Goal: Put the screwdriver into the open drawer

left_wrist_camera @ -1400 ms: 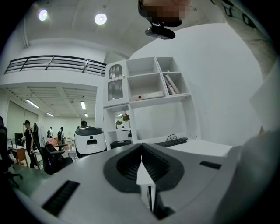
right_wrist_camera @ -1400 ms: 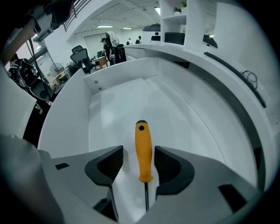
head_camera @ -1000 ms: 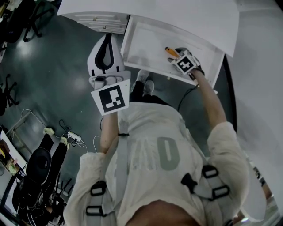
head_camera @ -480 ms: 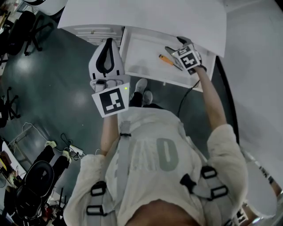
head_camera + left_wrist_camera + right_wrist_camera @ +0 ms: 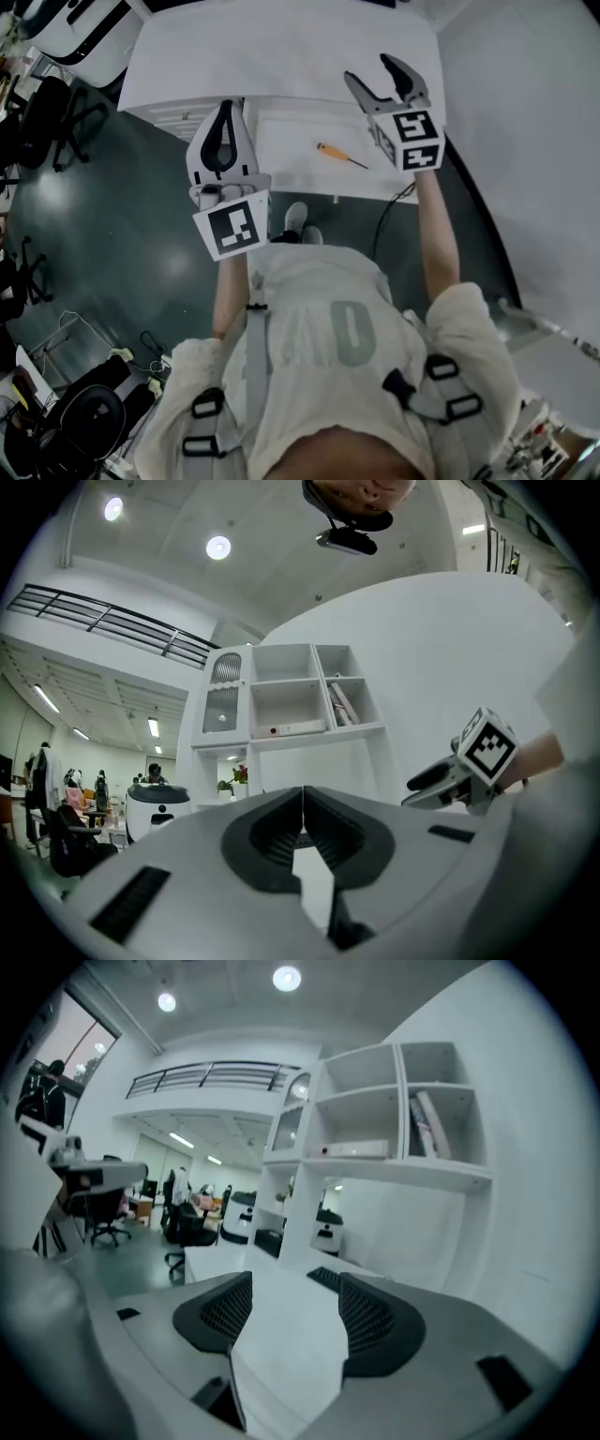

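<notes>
The screwdriver (image 5: 339, 155), orange-handled with a thin dark shaft, lies flat on the floor of the open white drawer (image 5: 281, 141). My right gripper (image 5: 370, 70) hangs above the drawer's right end and the white desk top (image 5: 281, 56), jaws open and empty. In the right gripper view the right gripper (image 5: 292, 1283) shows a wide gap with only the desk surface behind it. My left gripper (image 5: 225, 105) hovers over the drawer's left edge, shut on nothing. In the left gripper view the left gripper (image 5: 302, 794) has its tips touching, and the right gripper (image 5: 441, 780) shows at the right.
A white shelf unit (image 5: 291, 700) stands on the wall ahead. Office chairs (image 5: 47, 112) stand on the dark floor at the left. A cable (image 5: 389, 211) hangs below the drawer, and the person's shoes (image 5: 298, 220) are under it.
The right gripper let go of the screwdriver, which stays in the drawer, and rose well clear with its jaws open. The left gripper lifted a little.
</notes>
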